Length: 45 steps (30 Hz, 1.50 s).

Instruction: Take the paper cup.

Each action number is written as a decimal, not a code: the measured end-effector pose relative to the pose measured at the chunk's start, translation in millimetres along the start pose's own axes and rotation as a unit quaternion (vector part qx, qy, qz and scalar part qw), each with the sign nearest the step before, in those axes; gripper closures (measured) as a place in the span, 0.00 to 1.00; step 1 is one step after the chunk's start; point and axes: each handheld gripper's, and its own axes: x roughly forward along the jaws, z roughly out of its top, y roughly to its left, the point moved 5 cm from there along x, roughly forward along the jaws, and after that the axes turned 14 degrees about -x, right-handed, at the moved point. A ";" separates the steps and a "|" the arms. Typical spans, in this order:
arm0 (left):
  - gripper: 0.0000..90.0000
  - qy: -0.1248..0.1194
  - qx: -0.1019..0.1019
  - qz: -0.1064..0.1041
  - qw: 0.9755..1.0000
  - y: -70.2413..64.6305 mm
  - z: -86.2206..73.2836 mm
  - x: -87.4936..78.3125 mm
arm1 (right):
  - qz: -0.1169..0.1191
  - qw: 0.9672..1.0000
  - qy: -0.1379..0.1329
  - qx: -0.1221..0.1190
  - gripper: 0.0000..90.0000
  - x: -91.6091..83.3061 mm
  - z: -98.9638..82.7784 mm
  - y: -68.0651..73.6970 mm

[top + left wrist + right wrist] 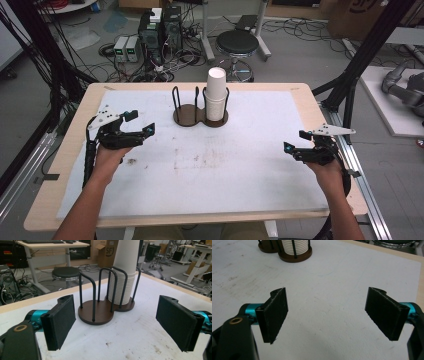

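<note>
Two sets of tongs, both released and holding nothing: left tongs (137,122) low over the left part of the white surface (240,165), right tongs (295,141) low over its right part, jaws of each spread wide with bare surface between the pads. Stack of paper cups (216,95) standing upright in the right-hand bay of a two-bay wire holder (186,116), at the far middle of the surface, the left bay vacant. Long axis of the stack vertical, top cup rising clear above the wire loops. From the left tongs (116,322), holder (96,315) and stack (123,277) straight ahead and near, framed squarely between the pads, vacant bay nearer, cups just behind it and a little to the right. From the right tongs (327,315), stack (294,246) well ahead and off to the left, at the upper edge of the right gripper view. Judged nearer and better lined up: the left. Likely demand of the coming move: forward and upward reach, pads brought to either side of the top cup above the wires, then a straight lift along the vertical axis. Risk: several nested cups rising together.
</note>
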 end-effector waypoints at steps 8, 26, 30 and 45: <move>0.17 0.001 0.003 -0.002 1.000 -0.2 0.3 -1.1 | 0.000 1.000 -0.001 0.001 0.21 -0.9 1.0 2.0; 0.17 -0.005 0.025 -0.058 0.998 -27.6 58.4 41.2 | 0.023 1.000 -0.010 -0.002 0.21 -5.1 2.6 11.0; 0.17 -0.001 0.023 -0.075 0.997 -37.0 76.2 64.3 | 0.026 1.000 -0.009 0.001 0.21 -4.0 4.9 12.0; 0.17 0.029 0.035 -0.111 0.993 -62.8 109.0 144.1 | 0.029 1.000 -0.011 0.003 0.21 -6.6 7.4 7.9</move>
